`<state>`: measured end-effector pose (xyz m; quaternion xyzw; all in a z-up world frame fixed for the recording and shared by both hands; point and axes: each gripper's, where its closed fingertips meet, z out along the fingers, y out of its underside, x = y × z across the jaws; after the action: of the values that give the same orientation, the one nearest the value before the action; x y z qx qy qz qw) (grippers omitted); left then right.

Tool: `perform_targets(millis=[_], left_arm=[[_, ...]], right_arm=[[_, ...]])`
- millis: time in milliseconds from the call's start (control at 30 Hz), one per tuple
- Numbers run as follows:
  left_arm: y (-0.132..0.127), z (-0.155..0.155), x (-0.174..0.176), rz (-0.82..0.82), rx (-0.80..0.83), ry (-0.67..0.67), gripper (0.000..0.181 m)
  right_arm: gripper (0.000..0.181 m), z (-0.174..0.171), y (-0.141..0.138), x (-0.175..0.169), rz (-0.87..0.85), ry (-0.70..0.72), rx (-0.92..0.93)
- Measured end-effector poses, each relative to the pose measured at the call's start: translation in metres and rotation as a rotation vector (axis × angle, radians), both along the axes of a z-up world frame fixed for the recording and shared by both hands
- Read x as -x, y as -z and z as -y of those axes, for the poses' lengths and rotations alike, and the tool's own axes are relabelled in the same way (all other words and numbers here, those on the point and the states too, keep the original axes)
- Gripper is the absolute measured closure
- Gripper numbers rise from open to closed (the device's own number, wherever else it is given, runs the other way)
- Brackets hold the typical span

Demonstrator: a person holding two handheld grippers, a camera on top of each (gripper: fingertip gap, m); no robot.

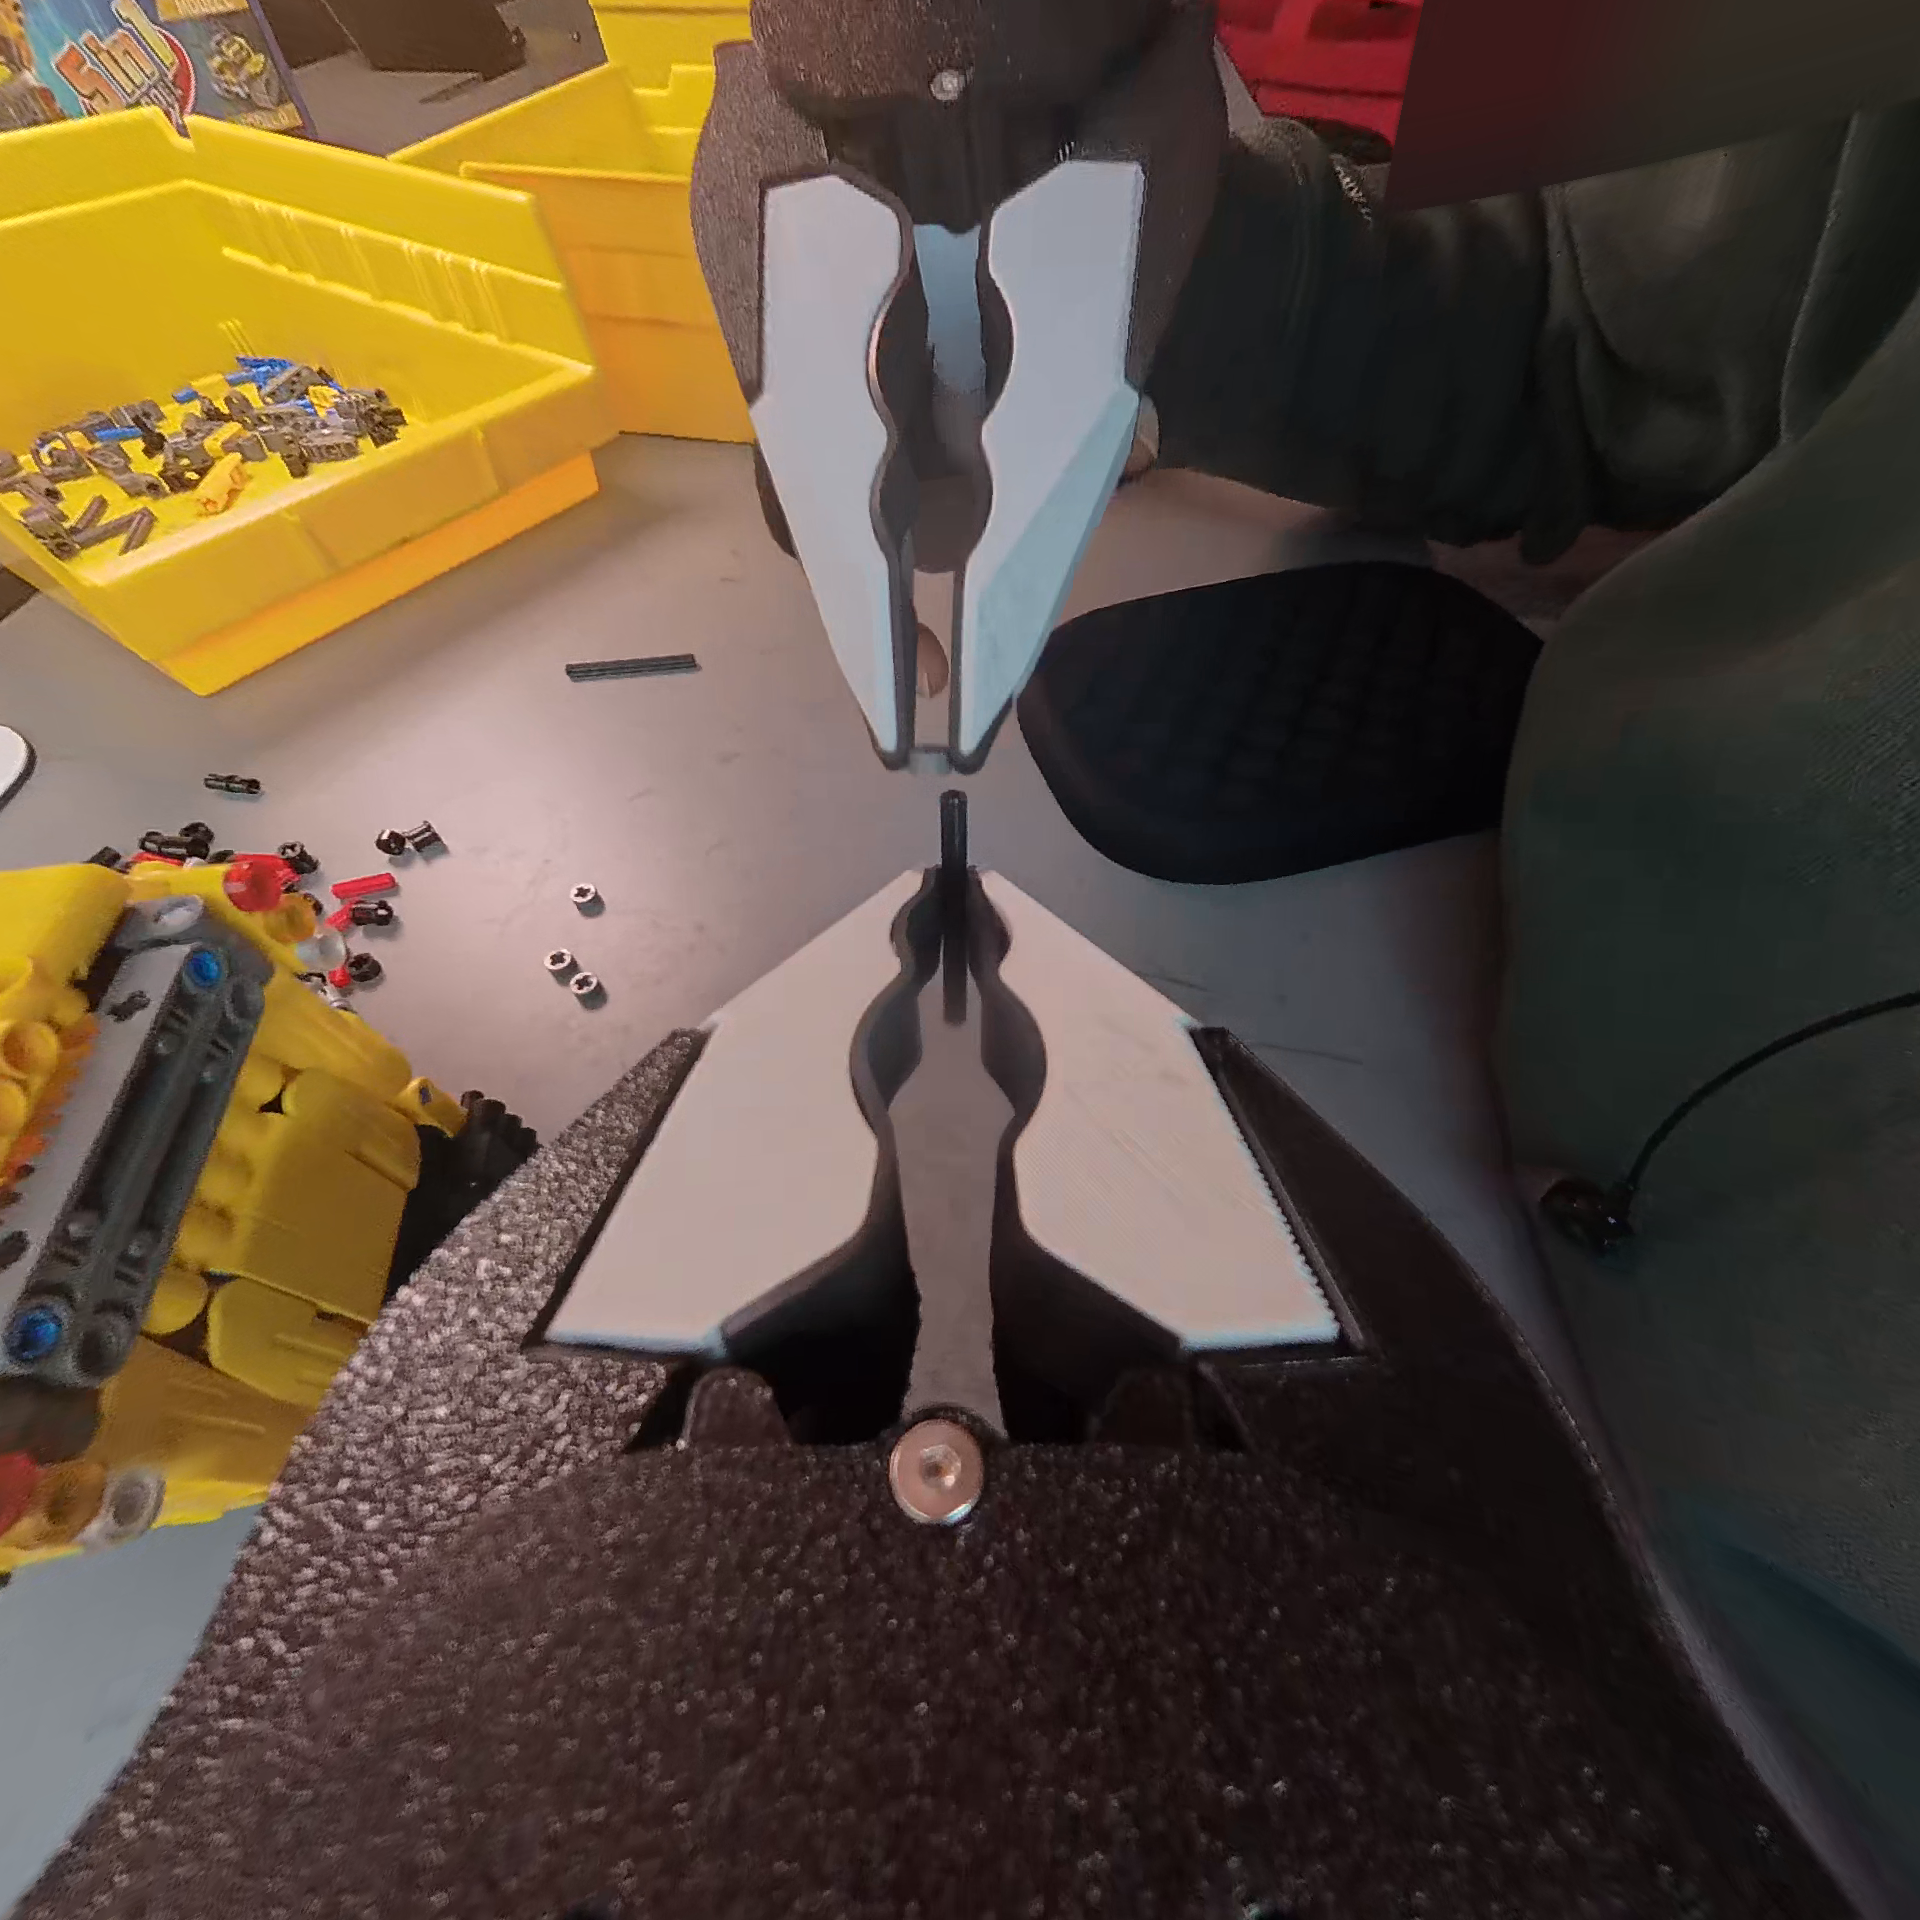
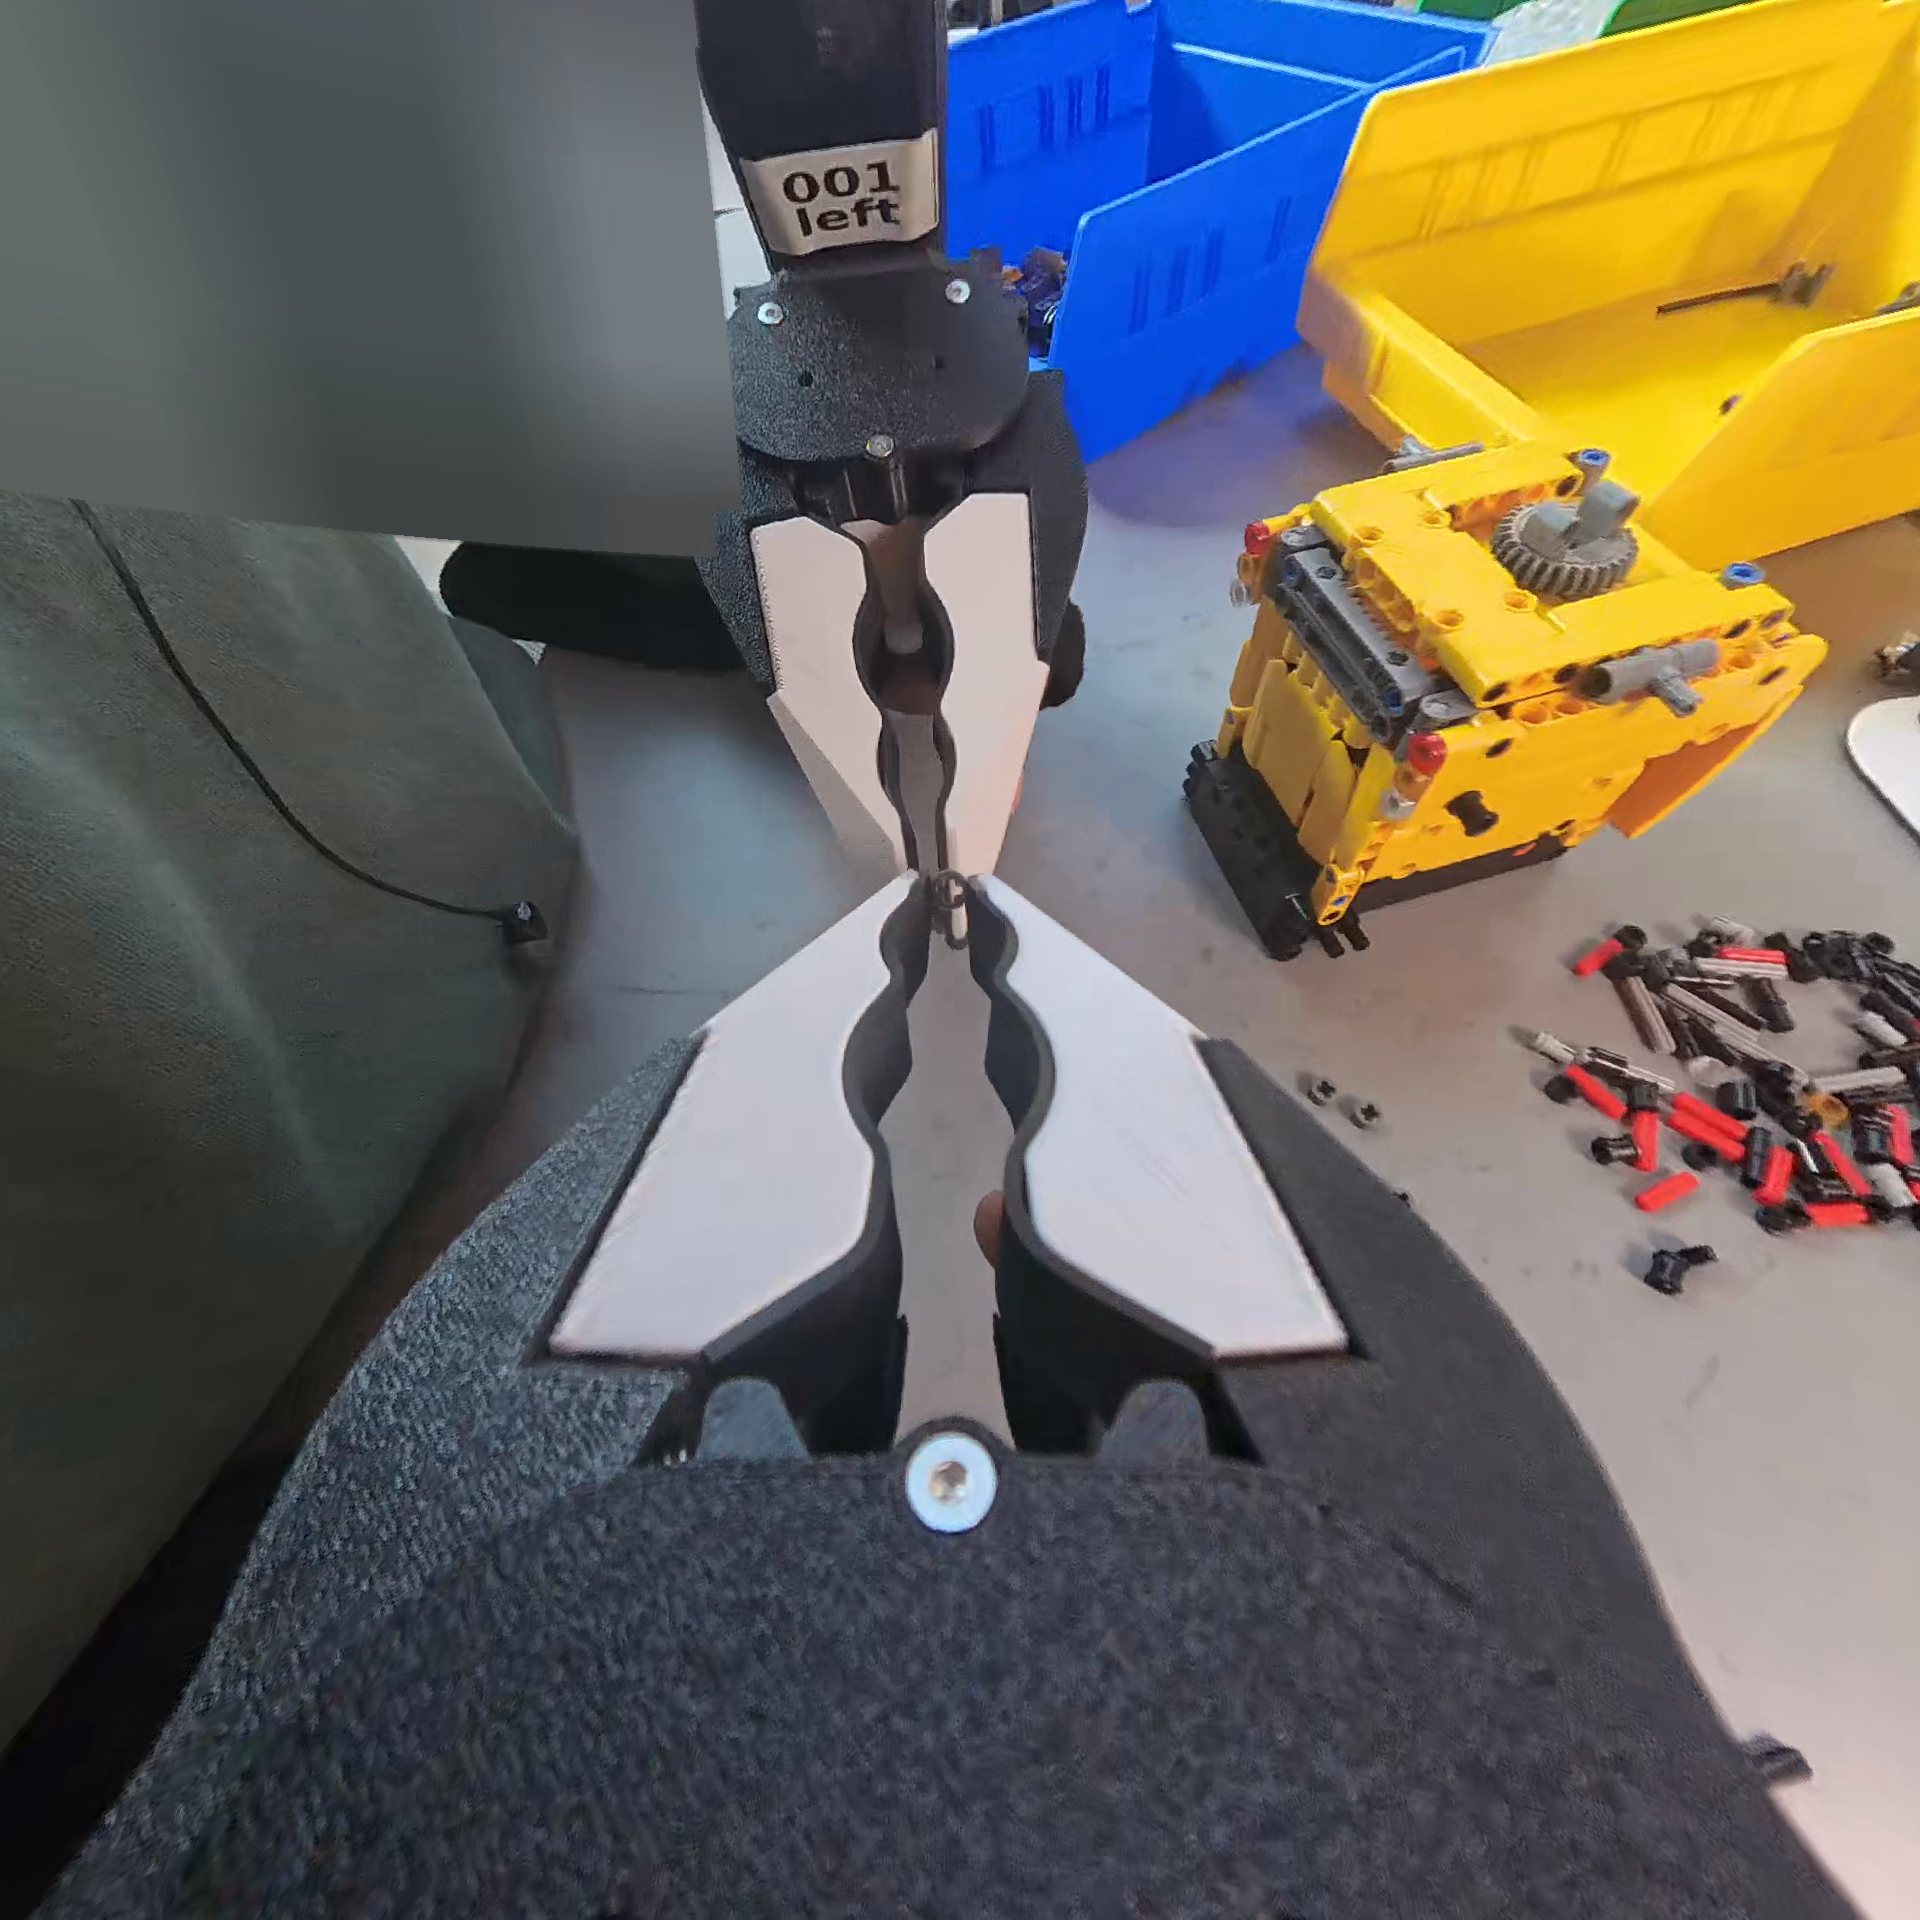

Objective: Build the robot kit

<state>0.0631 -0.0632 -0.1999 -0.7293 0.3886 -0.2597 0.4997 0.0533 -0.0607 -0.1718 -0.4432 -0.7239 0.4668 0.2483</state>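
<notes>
In the left wrist view my left gripper (image 1: 953,883) is shut on a thin black axle (image 1: 953,831) that sticks out past its tips. My right gripper (image 1: 932,756) faces it tip to tip from above, shut on a small grey ring-like piece (image 1: 932,767). A short gap separates the axle's end from that piece. In the right wrist view my right gripper (image 2: 945,888) pinches the small ring piece (image 2: 951,920), and the left gripper (image 2: 930,860) points at it from the far side, tips nearly meeting. Both are held above the grey table (image 1: 675,810).
A yellow brick-built vehicle (image 2: 1455,707) stands on the table; it also shows in the left wrist view (image 1: 260,1143). Loose red and black pins (image 2: 1766,1091) lie near it. Yellow bins (image 1: 312,343) and blue bins (image 2: 1174,229) stand behind. A person's dark green garment (image 2: 208,883) is beside the grippers. Less than 4 cm separates the two grippers' tips.
</notes>
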Motion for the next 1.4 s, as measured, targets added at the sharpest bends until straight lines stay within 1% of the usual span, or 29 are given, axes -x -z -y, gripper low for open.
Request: perform_targets(millis=[100,367,733,833,1000,1333,1400], left_arm=[[0.003,0.001,0.0,-0.018,-0.002,0.001,0.178],[0.01,0.001,0.0,-0.05,0.007,0.013,0.178],[0.01,0.005,-0.001,-0.055,-0.021,0.04,0.178],[0.008,0.007,-0.003,-0.048,-0.026,0.054,0.179],[0.011,0.012,-0.006,-0.047,-0.001,0.091,0.179],[0.011,0.007,-0.003,-0.061,0.019,0.082,0.178],[0.012,0.006,-0.002,-0.088,0.008,0.077,0.178]], right_arm=[[0.175,0.004,0.005,0.001,0.012,-0.013,0.014],[0.175,0.008,0.013,0.0,0.027,-0.026,-0.073],[0.175,0.01,0.014,-0.002,0.028,-0.05,-0.056],[0.175,0.013,0.014,-0.003,0.027,-0.063,-0.027],[0.175,0.019,0.019,-0.006,0.041,-0.1,-0.035],[0.175,0.012,0.019,-0.003,0.01,-0.074,-0.083],[0.175,0.01,0.02,-0.003,0.007,-0.069,-0.086]])
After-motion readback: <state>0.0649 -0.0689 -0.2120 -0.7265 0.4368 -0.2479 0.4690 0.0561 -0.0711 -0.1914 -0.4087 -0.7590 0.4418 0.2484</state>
